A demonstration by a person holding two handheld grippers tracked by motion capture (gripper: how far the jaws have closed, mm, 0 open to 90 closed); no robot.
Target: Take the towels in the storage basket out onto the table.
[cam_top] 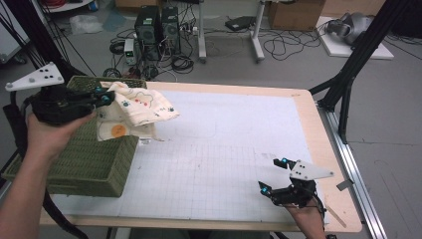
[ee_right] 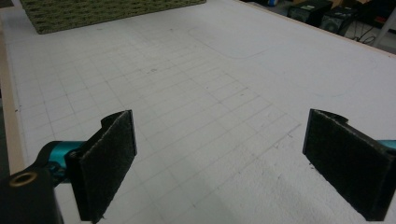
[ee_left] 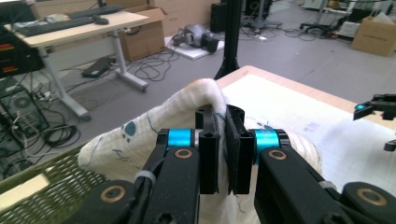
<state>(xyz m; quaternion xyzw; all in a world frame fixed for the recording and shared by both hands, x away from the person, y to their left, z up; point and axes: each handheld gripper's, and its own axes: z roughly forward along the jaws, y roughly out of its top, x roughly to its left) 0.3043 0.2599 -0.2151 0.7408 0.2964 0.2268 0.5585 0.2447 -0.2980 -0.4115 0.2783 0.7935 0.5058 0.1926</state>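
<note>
Cloth [cam_top: 137,107] clamped in my left gripper [cam_top: 105,96] above basket [cam_top: 94,159], counter's left edge; right gripper [cam_top: 272,175] open, empty.

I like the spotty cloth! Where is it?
In the high view, the cream printed cloth hangs at the left, pinched in the left gripper above the green woven basket.

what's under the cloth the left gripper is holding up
The cloth, clamped in the left gripper, hangs over the green basket, with its right edge out over the white mat. The basket's inside beneath the cloth is covered, so any contents cannot be seen.
</note>
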